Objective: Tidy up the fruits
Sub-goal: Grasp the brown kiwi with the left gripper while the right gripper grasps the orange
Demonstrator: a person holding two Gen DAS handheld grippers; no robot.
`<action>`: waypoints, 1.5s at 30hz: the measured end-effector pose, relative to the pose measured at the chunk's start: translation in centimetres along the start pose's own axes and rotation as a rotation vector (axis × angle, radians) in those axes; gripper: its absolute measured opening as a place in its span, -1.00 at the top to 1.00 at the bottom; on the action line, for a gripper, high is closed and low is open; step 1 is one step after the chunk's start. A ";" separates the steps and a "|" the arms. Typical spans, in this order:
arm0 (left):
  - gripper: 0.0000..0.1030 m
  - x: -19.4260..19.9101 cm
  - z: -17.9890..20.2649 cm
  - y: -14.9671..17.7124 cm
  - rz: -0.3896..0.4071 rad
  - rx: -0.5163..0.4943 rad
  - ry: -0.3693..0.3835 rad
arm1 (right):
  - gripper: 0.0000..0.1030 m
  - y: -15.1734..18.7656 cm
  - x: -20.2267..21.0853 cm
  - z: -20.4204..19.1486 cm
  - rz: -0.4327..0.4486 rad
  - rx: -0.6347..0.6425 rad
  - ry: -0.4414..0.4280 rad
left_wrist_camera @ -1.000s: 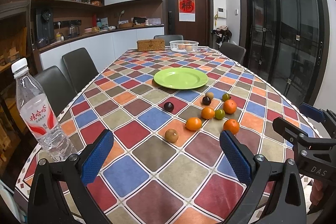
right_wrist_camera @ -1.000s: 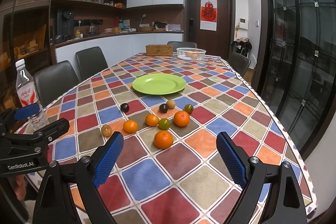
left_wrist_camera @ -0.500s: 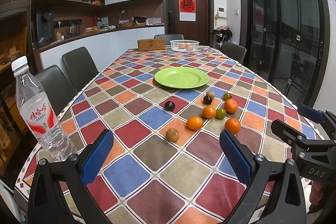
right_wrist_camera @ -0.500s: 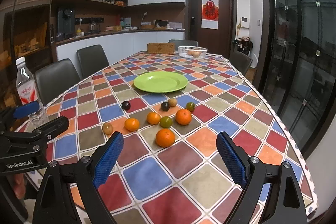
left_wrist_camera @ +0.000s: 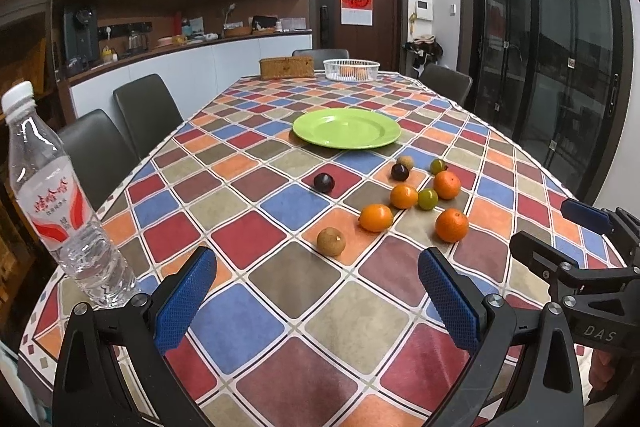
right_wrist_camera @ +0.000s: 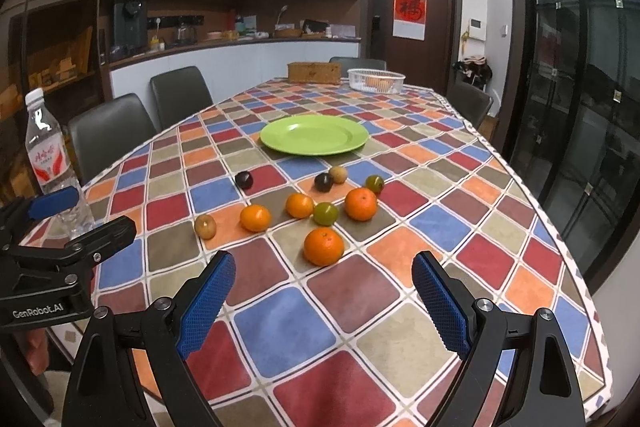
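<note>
Several small fruits lie loose on the checkered tablecloth: oranges, such as the nearest one point(right_wrist_camera: 323, 246) point(left_wrist_camera: 451, 225), two green fruits point(right_wrist_camera: 325, 213), two dark plums point(right_wrist_camera: 243, 180) point(left_wrist_camera: 323, 182) and two brown fruits point(left_wrist_camera: 331, 241) point(right_wrist_camera: 205, 226). An empty green plate point(left_wrist_camera: 346, 127) point(right_wrist_camera: 314, 135) sits beyond them. My left gripper point(left_wrist_camera: 316, 301) is open and empty above the near table edge, short of the brown fruit. My right gripper point(right_wrist_camera: 323, 301) is open and empty, just short of the nearest orange.
A water bottle point(left_wrist_camera: 60, 203) point(right_wrist_camera: 50, 163) stands at the near left corner. A white basket point(left_wrist_camera: 351, 69) and a wicker box point(left_wrist_camera: 286, 67) sit at the far end. Dark chairs point(left_wrist_camera: 146, 113) line the left side. Glass doors are on the right.
Both grippers have moved slightly forward towards the fruits. Both stay open and empty. The fruits have not moved.
</note>
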State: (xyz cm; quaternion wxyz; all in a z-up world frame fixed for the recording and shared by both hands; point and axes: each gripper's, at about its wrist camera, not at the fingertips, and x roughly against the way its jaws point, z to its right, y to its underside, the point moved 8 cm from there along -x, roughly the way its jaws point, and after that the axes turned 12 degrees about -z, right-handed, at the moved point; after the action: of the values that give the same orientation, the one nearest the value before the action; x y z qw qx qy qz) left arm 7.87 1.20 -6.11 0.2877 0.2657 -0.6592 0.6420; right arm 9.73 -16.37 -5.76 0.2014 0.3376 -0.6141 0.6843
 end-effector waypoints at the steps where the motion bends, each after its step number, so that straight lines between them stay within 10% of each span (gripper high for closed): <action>1: -0.96 -0.3 0.0 0.1 -0.002 -0.004 0.000 | -0.76 0.0 -0.2 -0.1 -0.003 0.002 -0.001; 27: -0.22 -8.2 0.6 -1.3 -0.157 -0.060 0.040 | -0.73 -2.0 -7.9 0.0 -0.168 0.010 -0.051; 45: 0.27 -13.0 1.1 -0.9 -0.296 -0.051 0.087 | -0.11 -1.4 -12.6 0.1 -0.326 -0.004 -0.112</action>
State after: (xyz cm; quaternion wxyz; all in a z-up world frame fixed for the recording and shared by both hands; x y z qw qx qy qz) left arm 17.48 -0.15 -14.90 0.4142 0.3245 -0.6156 0.5866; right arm 19.38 -14.44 -13.71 0.2760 0.4697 -0.5629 0.6215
